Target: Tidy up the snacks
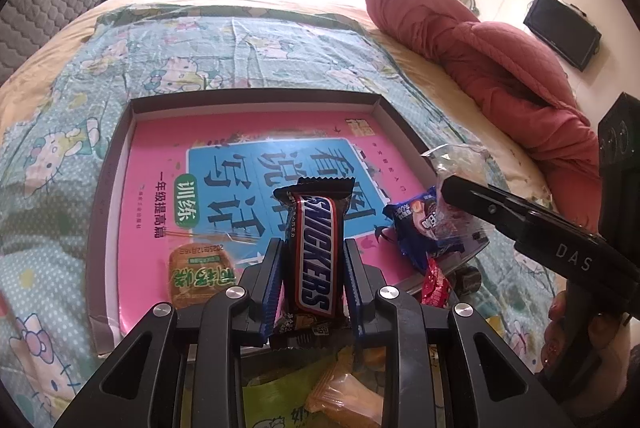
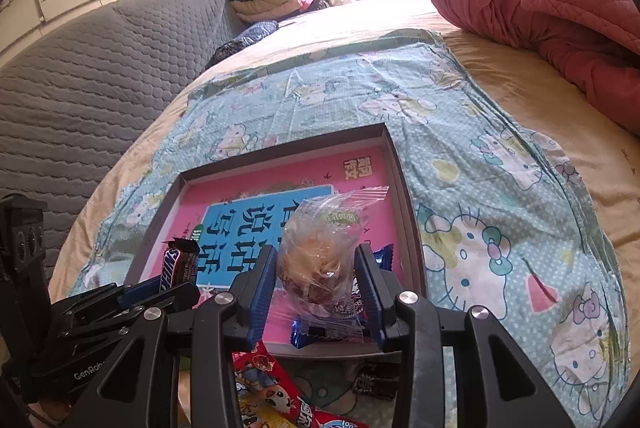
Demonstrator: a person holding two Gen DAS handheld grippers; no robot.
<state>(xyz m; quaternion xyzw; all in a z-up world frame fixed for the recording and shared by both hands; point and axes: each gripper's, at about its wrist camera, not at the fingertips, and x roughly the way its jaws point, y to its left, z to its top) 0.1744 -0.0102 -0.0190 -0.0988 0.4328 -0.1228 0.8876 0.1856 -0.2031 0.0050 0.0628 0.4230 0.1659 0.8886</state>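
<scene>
Pink across its floor and cardboard at its walls, the tray (image 1: 256, 95) on the cartoon-print cloth (image 2: 480, 187), and mostly bare. Counted little inside: a green-labelled biscuit packet (image 1: 198, 278) flat near the near-left corner, and a blue packet (image 1: 416, 228) against the right-hand wall. Could not tell whether the red packet (image 1: 436, 288) beside that lay in or out. Saw more waiting outside the near rim: an orange packet (image 1: 344, 388) under the left tool, a red cartoon packet (image 2: 272, 380) and a dark wrapper (image 2: 374, 384) under the right one. Judged the sorting early, with two pieces in transit and several unplaced.

Clamped the Snickers bar (image 1: 316, 248) in the left gripper (image 1: 313, 246), both blue pads pressed to its long sides, bar upright along the fingers, top crimp sticking out past the tips. Hung it above the near middle of the tray, apparently clear of the floor.

Pinched the clear-wrapped bun (image 2: 316, 256) in the right gripper (image 2: 315, 254), pads snug on either side of the wrapper, loose film flaring upward beyond the tips. Held it over the tray's near-right part, above the blue packet, just to the right of the other tool and pointing the same way.
</scene>
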